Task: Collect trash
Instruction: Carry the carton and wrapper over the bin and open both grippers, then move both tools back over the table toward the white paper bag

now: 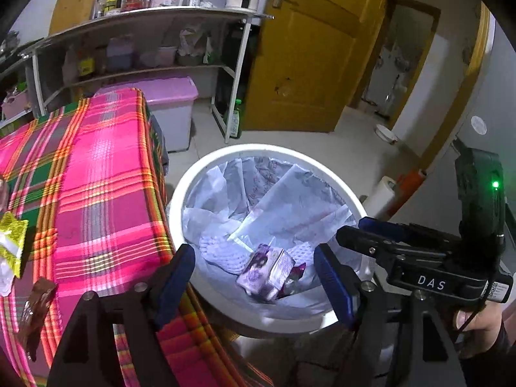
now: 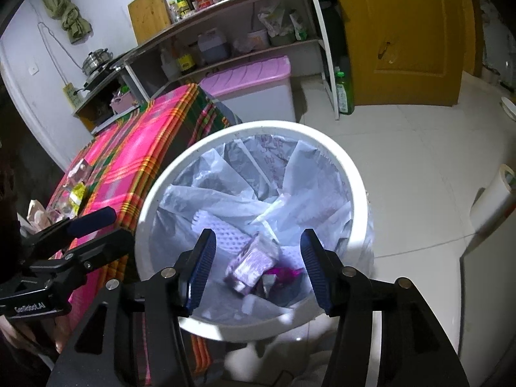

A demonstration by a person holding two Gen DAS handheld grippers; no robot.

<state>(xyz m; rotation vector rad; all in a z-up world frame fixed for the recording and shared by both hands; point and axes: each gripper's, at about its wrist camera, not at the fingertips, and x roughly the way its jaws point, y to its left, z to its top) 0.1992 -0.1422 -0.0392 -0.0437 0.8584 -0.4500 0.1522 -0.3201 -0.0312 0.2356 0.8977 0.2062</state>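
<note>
A white trash bin point(image 1: 180, 190) point(image 2: 354, 174) lined with a clear bag stands on the floor beside the table. Inside lie a purple carton point(image 1: 267, 272) point(image 2: 251, 262) and a magenta wrapper point(image 2: 285, 271). My left gripper point(image 1: 254, 277) is open and empty above the bin's near rim. My right gripper point(image 2: 258, 267) is open and empty over the bin; it also shows in the left wrist view point(image 1: 371, 229). On the plaid tablecloth point(image 1: 106, 193) lie a brown wrapper point(image 1: 34, 309) and a yellow wrapper point(image 1: 11, 245) point(image 2: 77, 193).
A pink-lidded storage box point(image 1: 174, 103) and a metal shelf rack point(image 1: 145, 25) with bottles stand behind the table. A yellow door point(image 1: 309, 58) is at the back. A green bottle point(image 2: 343, 93) and paper rolls point(image 2: 493, 200) stand on the tiled floor.
</note>
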